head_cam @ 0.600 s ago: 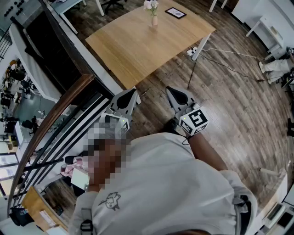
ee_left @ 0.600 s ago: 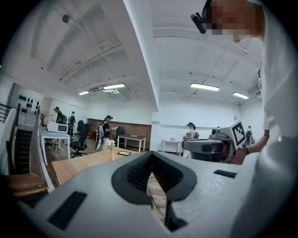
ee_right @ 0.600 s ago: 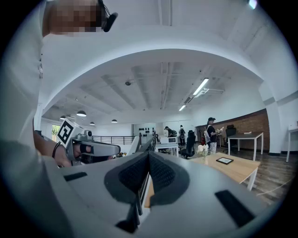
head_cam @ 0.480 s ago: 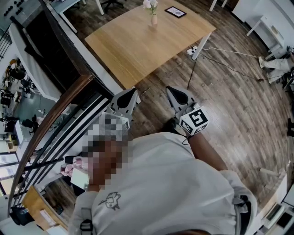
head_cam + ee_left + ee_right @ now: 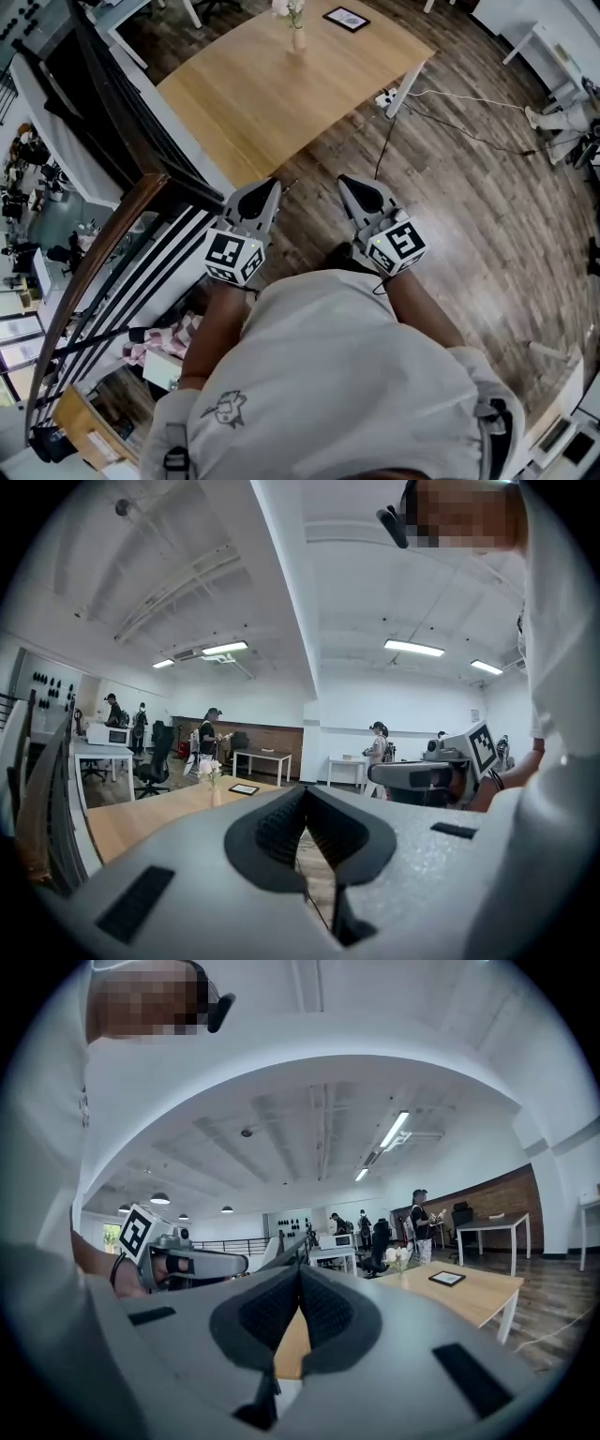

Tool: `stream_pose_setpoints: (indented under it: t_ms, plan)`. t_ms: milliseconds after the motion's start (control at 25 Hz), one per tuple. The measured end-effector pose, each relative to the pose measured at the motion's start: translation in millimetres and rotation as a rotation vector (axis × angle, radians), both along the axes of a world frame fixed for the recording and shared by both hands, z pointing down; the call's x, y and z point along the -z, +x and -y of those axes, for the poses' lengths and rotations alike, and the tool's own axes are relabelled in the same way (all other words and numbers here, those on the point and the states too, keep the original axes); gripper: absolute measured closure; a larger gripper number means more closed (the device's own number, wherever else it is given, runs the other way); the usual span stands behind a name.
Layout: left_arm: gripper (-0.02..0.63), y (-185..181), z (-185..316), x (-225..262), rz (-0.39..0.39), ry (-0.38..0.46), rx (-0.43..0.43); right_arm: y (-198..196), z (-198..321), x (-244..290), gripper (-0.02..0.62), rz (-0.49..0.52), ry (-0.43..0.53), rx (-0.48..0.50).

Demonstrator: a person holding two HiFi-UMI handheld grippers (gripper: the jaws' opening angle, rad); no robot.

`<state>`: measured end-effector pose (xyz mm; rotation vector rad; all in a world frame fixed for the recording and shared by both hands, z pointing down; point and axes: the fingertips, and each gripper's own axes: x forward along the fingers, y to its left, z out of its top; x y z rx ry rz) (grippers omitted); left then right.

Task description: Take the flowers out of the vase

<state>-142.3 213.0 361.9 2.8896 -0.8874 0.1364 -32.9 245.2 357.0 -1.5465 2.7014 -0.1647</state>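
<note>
A small vase (image 5: 298, 37) with pale flowers (image 5: 289, 9) stands at the far side of a wooden table (image 5: 272, 94). It also shows far off in the left gripper view as the vase (image 5: 215, 797) and in the right gripper view as the flowers (image 5: 398, 1256). My left gripper (image 5: 274, 184) and right gripper (image 5: 343, 180) hang side by side over the floor, short of the table's near edge, and both point at it. Both are shut with nothing in them: the left gripper (image 5: 306, 791) and the right gripper (image 5: 300, 1271) each show their pads meeting.
A black-framed tablet (image 5: 346, 17) lies on the table beside the vase. A curved stair railing (image 5: 112, 244) runs along the left. A cable and power strip (image 5: 386, 98) lie on the wooden floor by the table's leg. Several people and white desks (image 5: 262, 757) stand far behind.
The head view has shifted, so the table and vase sit a little higher and further left. Both grippers keep about the same place and stay shut.
</note>
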Motion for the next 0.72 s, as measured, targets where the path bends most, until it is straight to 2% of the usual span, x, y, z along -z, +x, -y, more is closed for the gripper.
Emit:
stream_pose_setpoints:
  t_ms: [400,720]
  plan:
    - [0.601,111,46,-4,-0.007,-0.021,-0.027,106,43,-8,0.591,0.03,-0.026,0.013]
    - [0.601,140,75,-11,-0.002,-0.053,-0.029,134,73,-19,0.591,0.05,-0.065,0.02]
